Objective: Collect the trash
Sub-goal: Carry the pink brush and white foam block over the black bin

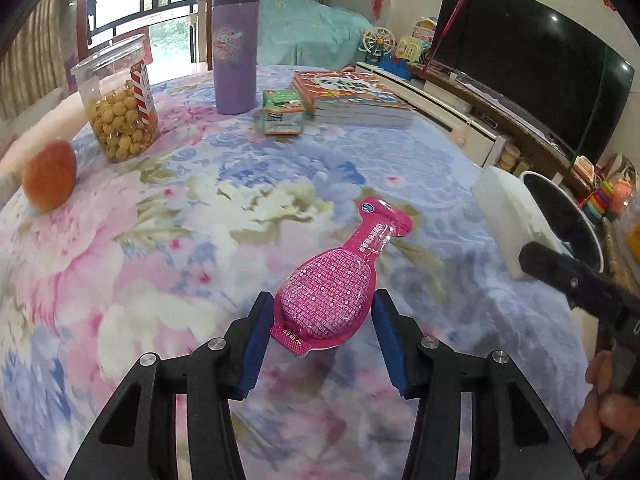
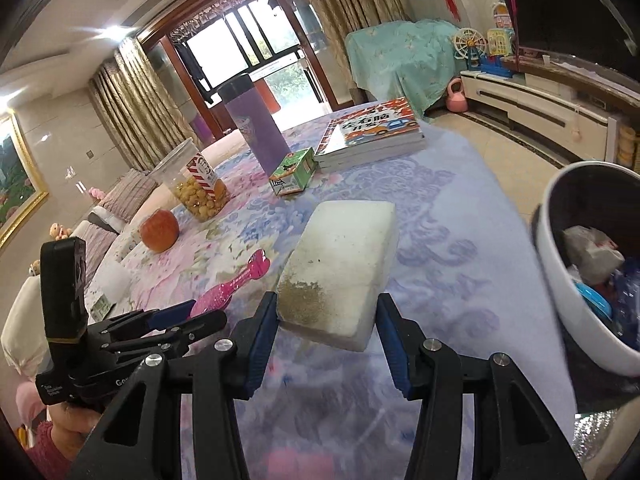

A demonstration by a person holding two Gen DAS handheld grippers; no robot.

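Observation:
My left gripper [image 1: 323,300] is shut on a pink bottle-shaped plastic packet [image 1: 360,240], pads pressing its wide end, held above the flowered tablecloth. The right wrist view shows that gripper [image 2: 172,316] at the left, with the pink packet [image 2: 236,284] sticking out beyond it. My right gripper [image 2: 326,304] is shut on a white foam block [image 2: 344,256] with a dirty near corner, raised off the table. The foam block [image 1: 504,216] also shows at the right edge of the left wrist view. A white trash bin [image 2: 560,280] holding several scraps stands beside the table on the right.
At the far side of the table [image 1: 160,260] stand a jar of yellow snacks [image 1: 120,108], a purple tumbler [image 1: 234,52], a green drink carton [image 1: 282,114] and stacked books [image 1: 352,96]. An orange-red fruit [image 1: 50,176] lies left. A TV [image 1: 532,68] stands on its cabinet to the right.

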